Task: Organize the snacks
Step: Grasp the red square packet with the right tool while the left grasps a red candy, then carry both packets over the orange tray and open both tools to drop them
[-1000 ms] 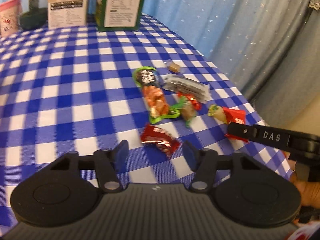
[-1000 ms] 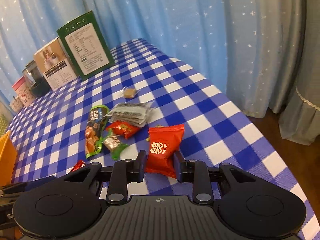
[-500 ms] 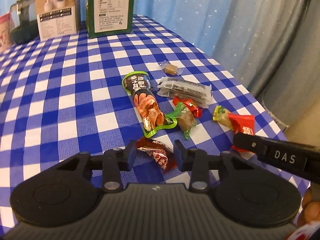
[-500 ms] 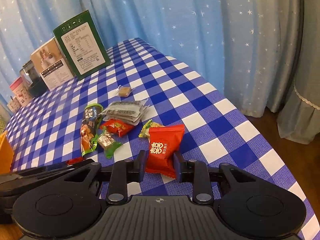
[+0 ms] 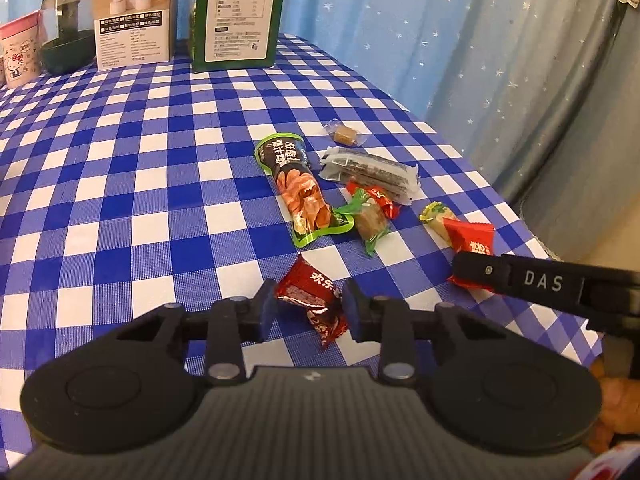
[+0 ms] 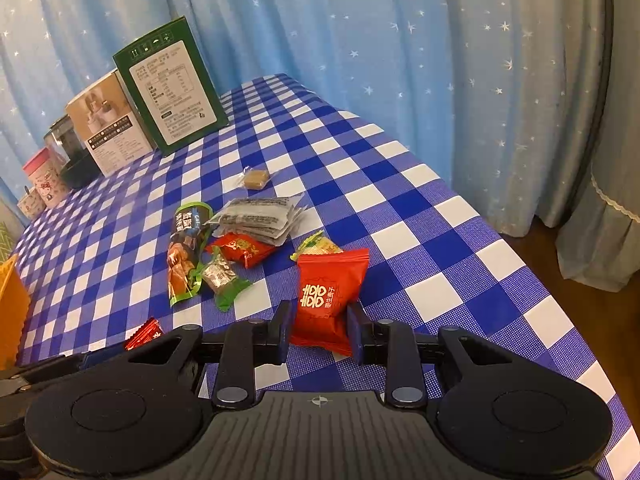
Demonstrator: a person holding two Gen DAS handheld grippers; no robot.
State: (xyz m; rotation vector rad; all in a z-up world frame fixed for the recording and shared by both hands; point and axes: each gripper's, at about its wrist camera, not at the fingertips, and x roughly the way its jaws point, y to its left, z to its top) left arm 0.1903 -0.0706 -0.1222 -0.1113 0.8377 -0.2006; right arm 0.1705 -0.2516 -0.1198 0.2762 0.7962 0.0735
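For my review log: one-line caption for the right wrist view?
Right gripper pinches red snack packet above checked tablecloth.

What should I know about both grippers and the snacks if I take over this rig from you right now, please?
Left gripper: shut on the dark red candy packet.
Right gripper: shut on the bright red packet.
On the checked tablecloth lie the green-edged pouch, the clear-wrapped bars, a small brown candy, a green-wrapped sweet, a red sweet and a yellow-green one.
Done: two packets gripped, neither put away.
Left: stow both, then the remaining six. An orange container shows at the far left; whether it is the destination is unclear.
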